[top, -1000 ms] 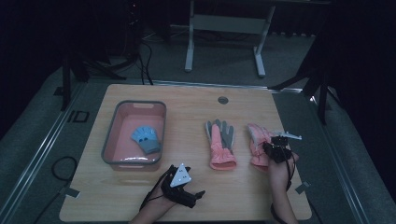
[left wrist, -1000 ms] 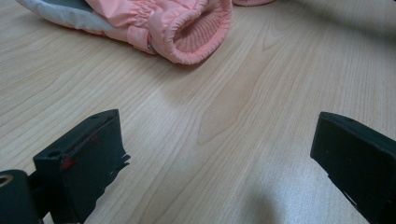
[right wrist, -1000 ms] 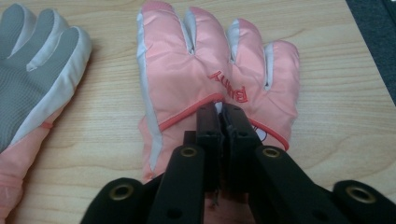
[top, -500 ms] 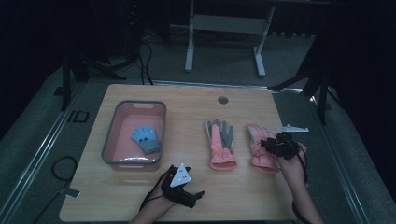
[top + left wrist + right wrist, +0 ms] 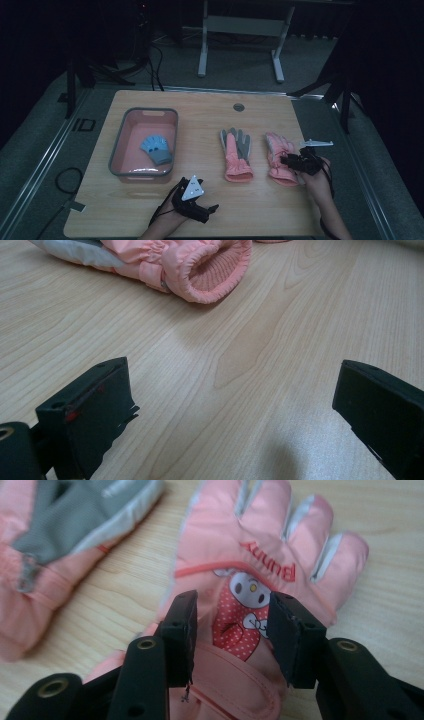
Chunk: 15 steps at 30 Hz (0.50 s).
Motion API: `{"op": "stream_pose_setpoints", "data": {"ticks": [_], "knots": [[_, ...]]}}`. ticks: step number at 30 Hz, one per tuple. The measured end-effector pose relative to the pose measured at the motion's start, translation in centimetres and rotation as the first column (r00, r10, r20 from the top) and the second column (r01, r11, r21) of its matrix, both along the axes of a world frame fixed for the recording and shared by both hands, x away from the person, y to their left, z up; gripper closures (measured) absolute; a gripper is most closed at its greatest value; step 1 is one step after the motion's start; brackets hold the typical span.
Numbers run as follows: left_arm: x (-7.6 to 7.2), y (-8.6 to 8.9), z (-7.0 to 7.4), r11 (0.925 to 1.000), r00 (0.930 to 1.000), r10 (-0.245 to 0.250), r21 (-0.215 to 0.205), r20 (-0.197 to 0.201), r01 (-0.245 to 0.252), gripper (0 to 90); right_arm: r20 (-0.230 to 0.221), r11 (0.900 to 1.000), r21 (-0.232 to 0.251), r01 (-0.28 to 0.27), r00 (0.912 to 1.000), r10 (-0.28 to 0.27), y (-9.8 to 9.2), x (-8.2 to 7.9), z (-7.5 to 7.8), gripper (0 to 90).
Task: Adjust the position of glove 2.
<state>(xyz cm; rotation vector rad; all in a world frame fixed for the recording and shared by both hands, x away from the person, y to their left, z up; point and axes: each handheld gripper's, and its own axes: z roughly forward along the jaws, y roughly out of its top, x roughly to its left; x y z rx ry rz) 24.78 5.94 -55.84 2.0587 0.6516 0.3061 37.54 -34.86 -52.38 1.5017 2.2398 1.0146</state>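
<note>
The pink glove with the bunny print (image 5: 260,570) lies flat on the wooden table (image 5: 200,107), back side up, on the right half of the board and nearer my edge than the far one; in the high view I see it (image 5: 278,150) as the right-hand one of two gloves lying side by side with their fingers pointing away from me. My right gripper (image 5: 295,161) sits directly over its cuff end, and in the right gripper view the two black jaws stand on either side of the cartoon patch, with the glove's fingers spread out beyond their tips. The jaws have just been opening: there is a clear gap between the pads, the glove's fabric shows between them, and I cannot see either pad pressing into it, so I read this claw as released over the glove rather than gripping it. Just beside it to the left is the second glove (image 5: 236,155), pink with a grey palm facing up, a strip of bare wood between the two. My left gripper (image 5: 196,200) rests low near the table's front edge, jaws spread wide with only wood grain between them, and the second glove's open cuff (image 5: 210,270) lies ahead of it. Further left stands a pink tub with a grey rim (image 5: 120,145), holding a small blue glove (image 5: 156,150).
</note>
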Motion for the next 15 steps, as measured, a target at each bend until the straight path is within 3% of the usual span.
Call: {"op": "stream_pose_setpoints", "data": {"ticks": [3,5,9,15], "knots": [[0.0,0.0,0.0,1.0000,1.0000,-0.002,0.002,-0.002,0.002,2.9,0.014,1.000,0.003,0.001,0.9999,-0.001,0.0,0.0,-0.9,62.4],[0.0,0.0,0.0,1.0000,1.0000,-0.002,0.002,-0.002,0.002,2.8,0.018,1.000,0.010,0.000,0.9998,-0.001,0.1,-0.1,-1.0,70.4],[0.0,-0.1,0.0,1.0000,1.0000,-0.002,0.004,-0.005,0.002,2.9,0.046,0.999,-0.043,0.011,0.9989,-0.009,0.9,-0.4,-0.9,84.8],[0.0,0.0,0.0,1.0000,1.0000,-0.002,-0.003,-0.007,0.002,2.9,0.083,0.997,-0.039,0.071,0.9942,-0.068,1.3,-1.1,0.5,88.5]]}}
